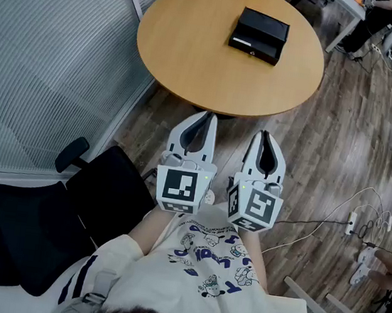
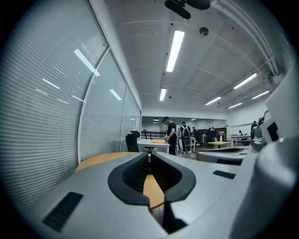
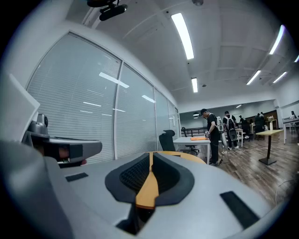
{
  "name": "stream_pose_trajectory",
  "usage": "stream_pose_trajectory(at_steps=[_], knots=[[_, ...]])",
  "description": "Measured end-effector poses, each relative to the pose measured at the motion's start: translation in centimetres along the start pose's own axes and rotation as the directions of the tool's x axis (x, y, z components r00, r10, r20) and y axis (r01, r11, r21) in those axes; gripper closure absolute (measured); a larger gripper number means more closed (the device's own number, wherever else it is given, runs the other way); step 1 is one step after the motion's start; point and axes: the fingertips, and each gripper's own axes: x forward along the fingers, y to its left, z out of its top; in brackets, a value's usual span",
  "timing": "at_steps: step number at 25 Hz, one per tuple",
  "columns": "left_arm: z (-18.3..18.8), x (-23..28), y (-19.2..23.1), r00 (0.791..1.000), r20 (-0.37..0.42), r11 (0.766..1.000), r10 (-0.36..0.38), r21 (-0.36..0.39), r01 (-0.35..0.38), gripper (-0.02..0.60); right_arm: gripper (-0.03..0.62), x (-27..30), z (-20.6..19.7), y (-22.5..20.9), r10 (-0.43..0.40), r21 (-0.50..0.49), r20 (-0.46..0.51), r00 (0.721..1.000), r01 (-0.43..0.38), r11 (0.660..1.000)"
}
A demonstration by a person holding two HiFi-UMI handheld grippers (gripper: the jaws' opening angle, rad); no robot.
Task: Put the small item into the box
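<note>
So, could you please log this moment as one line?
left gripper: shut, empty | right gripper: shut, empty | both level, short of round table | black box: on table, untouched

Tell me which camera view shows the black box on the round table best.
The head view: it shows the black rectangular box whole, from above, lying on the round wooden table. The left and right gripper views catch only a strip of that table's top; the box shows in neither.
</note>
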Motion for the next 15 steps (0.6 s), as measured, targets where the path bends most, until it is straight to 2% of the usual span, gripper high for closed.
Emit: stream_pose_trajectory(at_steps=[15], knots=[[0.11, -0.18, -0.21, 1.000, -0.006, 1.000, 0.012, -0.003, -0.012, 0.554, 0.550, -0.24, 0.13, -0.10, 0.011, 0.012, 0.005, 1.000, -0.011, 1.000]])
